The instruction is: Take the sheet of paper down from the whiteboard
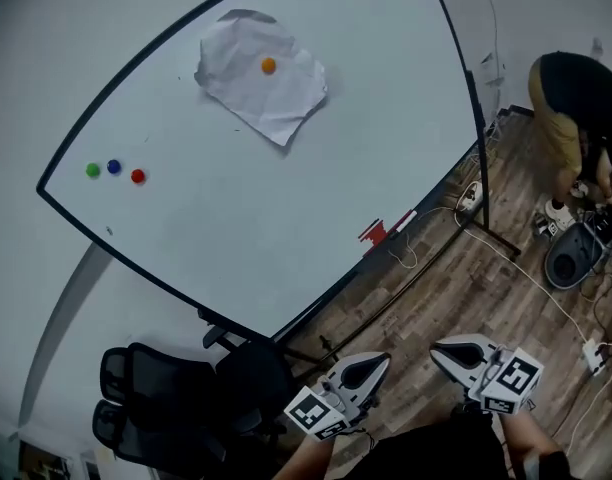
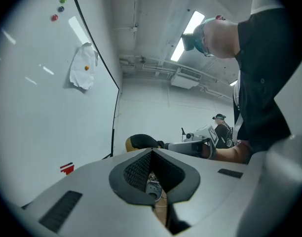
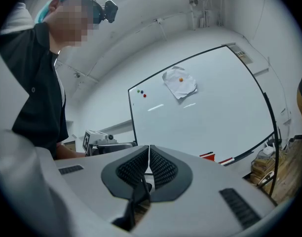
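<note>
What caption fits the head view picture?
Crumpled sheet of paper held on the whiteboard by an orange magnet.

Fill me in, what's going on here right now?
A person holds tongs in each hand. The left tongs and right tongs are both empty and low, well short of the whiteboard. The crumpled sheet of paper hangs on the board under an orange magnet, untouched. The take-down has not started yet.
</note>
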